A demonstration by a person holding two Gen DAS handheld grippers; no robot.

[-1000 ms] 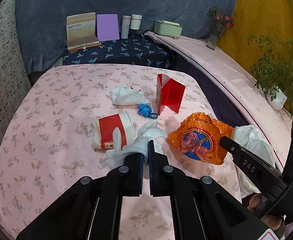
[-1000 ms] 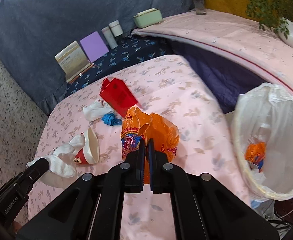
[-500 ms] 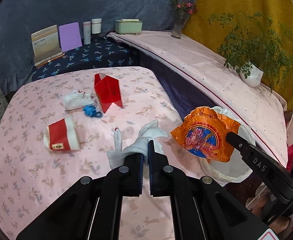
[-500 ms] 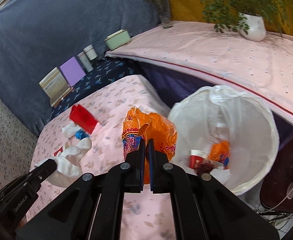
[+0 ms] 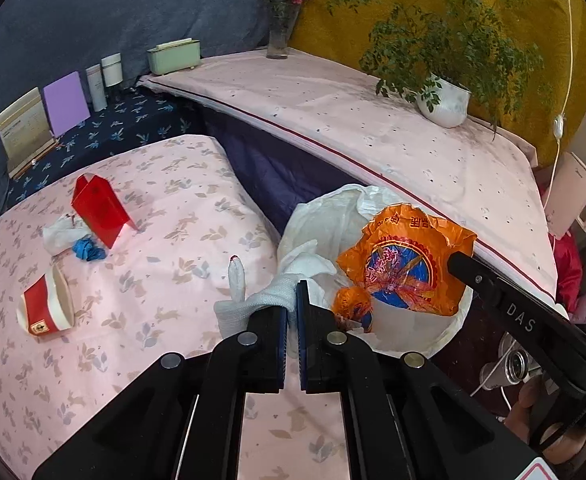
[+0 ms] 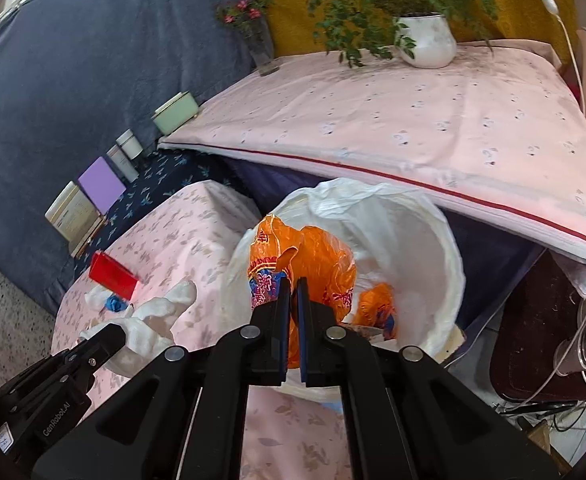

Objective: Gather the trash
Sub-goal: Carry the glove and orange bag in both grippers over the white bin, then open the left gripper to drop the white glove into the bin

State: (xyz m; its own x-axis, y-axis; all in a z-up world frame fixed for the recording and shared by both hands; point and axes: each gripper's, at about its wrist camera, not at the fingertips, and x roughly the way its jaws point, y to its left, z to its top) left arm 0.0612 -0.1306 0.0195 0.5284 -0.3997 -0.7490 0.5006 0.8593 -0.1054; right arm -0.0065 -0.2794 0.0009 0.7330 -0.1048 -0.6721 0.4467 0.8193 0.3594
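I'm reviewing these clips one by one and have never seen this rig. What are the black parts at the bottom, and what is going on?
No robot here: a person holds a pair of tongs in each hand, each with a camera looking along its fingers. The left tongs are shut on a white glove. The right tongs are shut on an orange wrapper, held over the white-lined trash bin. On the pink floral cloth lie a red-and-white paper cup, a red box, a white tissue and a blue scrap.
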